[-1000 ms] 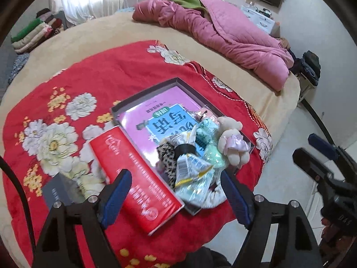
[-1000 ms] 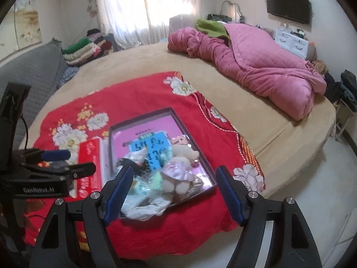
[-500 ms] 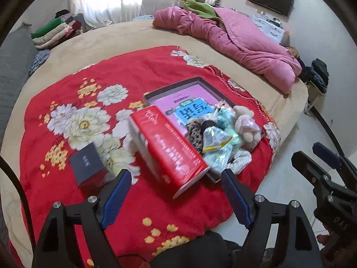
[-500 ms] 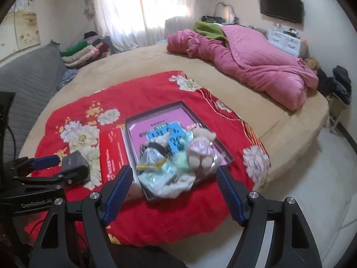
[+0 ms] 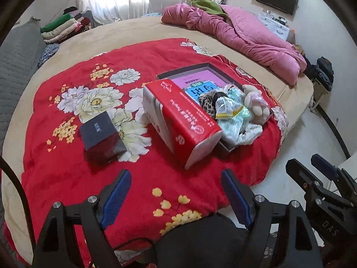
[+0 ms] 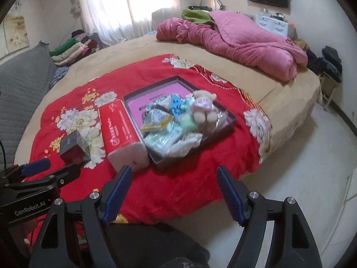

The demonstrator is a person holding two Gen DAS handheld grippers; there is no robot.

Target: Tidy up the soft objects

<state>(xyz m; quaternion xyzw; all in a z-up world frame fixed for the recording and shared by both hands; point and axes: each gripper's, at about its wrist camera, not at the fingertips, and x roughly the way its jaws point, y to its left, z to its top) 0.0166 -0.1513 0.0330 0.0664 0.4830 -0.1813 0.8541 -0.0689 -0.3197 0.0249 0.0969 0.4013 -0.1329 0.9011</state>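
Round bed (image 5: 142, 29); red floral blanket (image 5: 73, 174); pink quilt (image 5: 252, 38)

Red blanket (image 5: 67, 178) with white and yellow flowers, red box (image 5: 185, 122), pink quilt (image 5: 250, 38), leopard-print cloth (image 5: 206, 101)

Blanket (image 5: 73, 174): spread over the near part of the bed (image 5: 138, 31).
Tray (image 6: 225, 124): on the blanket, towards its right side.
Book (image 5: 196, 81): flat in the tray, under the heap.
Soft things (image 6: 169, 131): heaped in the near half of the tray.
Plush bear (image 6: 204, 108): on the heap's right side.
Long box (image 5: 178, 120): just left of the tray, touching its edge.
Small box (image 5: 100, 134): left of the long box, apart from it.
Quilt (image 5: 241, 35): bunched at the bed's far right.
Folded clothes (image 5: 62, 28): stacked at the far left.
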